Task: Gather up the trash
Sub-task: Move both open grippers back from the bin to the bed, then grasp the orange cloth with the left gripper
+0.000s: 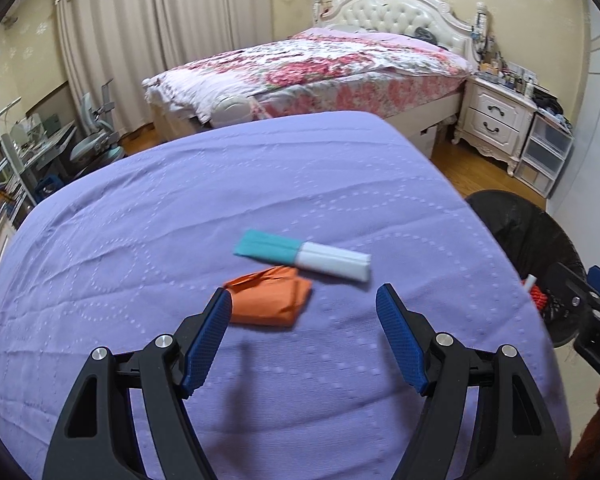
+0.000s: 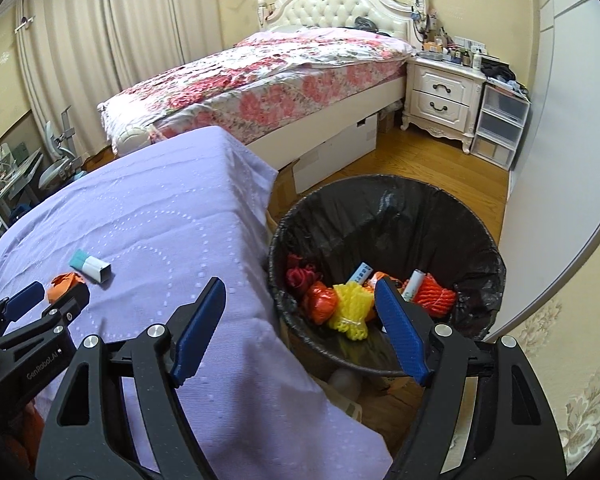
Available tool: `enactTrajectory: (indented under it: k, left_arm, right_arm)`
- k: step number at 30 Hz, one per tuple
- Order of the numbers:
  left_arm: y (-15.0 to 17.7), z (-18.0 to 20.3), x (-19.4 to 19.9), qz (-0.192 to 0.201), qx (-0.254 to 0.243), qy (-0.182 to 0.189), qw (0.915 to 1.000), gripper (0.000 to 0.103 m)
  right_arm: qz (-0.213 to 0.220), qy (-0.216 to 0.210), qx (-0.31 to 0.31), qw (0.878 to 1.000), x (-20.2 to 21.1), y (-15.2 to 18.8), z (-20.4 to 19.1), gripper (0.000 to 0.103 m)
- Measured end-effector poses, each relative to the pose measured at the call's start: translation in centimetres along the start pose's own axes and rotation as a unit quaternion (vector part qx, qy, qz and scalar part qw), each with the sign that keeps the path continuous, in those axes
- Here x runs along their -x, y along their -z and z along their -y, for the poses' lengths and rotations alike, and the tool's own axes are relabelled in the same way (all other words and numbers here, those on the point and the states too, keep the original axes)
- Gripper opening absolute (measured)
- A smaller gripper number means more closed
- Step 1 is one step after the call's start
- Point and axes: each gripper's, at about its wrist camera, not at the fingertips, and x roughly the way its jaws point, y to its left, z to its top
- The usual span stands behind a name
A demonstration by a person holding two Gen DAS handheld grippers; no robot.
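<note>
Both claws, left gripper (image 1: 304, 300) and right gripper (image 2: 300, 292), are hanging open and empty; 2 scraps, an orange paper (image 1: 270, 300) and a box (image 1: 304, 256), are waiting mid-frame on the purple cloth (image 1: 140, 240), while the bin (image 2: 384, 208) at right is already holding several pieces.

I am working in a home bedroom. At twelve o'clock stands a double bed (image 2: 284, 76) with a tufted, carved white headboard (image 2: 340, 8) and a pink floral bedspread. At one o'clock a white two-drawer nightstand (image 2: 440, 96) carries a clutter of small bottles and toiletries, with translucent plastic storage drawers (image 2: 498, 124) just beside it. Long pale curtains (image 2: 112, 40) hang at eleven o'clock against patterned cream wallpaper. At nine o'clock I note a desk with a swivel chair (image 1: 96, 148) and crowded shelves. The floor is wood (image 2: 420, 164). Directly before me lies a surface under a lilac quilted cover (image 1: 220, 208), and a bin lined with a black bag (image 2: 400, 216) sits at its right.
</note>
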Motion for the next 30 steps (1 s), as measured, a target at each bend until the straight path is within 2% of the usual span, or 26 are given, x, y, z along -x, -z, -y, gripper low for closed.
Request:
enactTrajectory:
  k: [7,12,15,17,22,30]
  left_arm:
    - [0.0,-2.0,-1.1,-0.020,0.010,0.000,0.9997,0.072]
    - [0.1,-2.3,-1.8,-0.035,0.012,0.020,0.9991,0.072]
    - [0.1,-2.6,-2.1,-0.045,0.016,0.032,0.9983,0.060]
    - [0.1,-2.7,-2.1,-0.043,0.017,0.034,0.9984,0.057]
    - [0.2,-3.0,-1.9,-0.040,0.018,0.041,0.9982,0.056]
    - [0.3,-5.2,-0.9,-0.026,0.031,0.024,0.9989,0.056]
  right_arm:
    - [-0.005,-0.008,0.018,1.000,-0.3,0.2,-1.9,0.075]
    - [-0.009,-0.010,0.024,1.000,-0.5,0.3,-2.6,0.075]
    - [-0.009,-0.011,0.027,1.000,-0.6,0.4,-2.8,0.075]
    - [-0.009,-0.011,0.028,1.000,-0.6,0.4,-2.9,0.075]
    - [-0.010,-0.014,0.029,0.999,-0.7,0.4,-3.2,0.075]
    - [-0.009,-0.031,0.051,0.998,-0.8,0.1,-5.5,0.075]
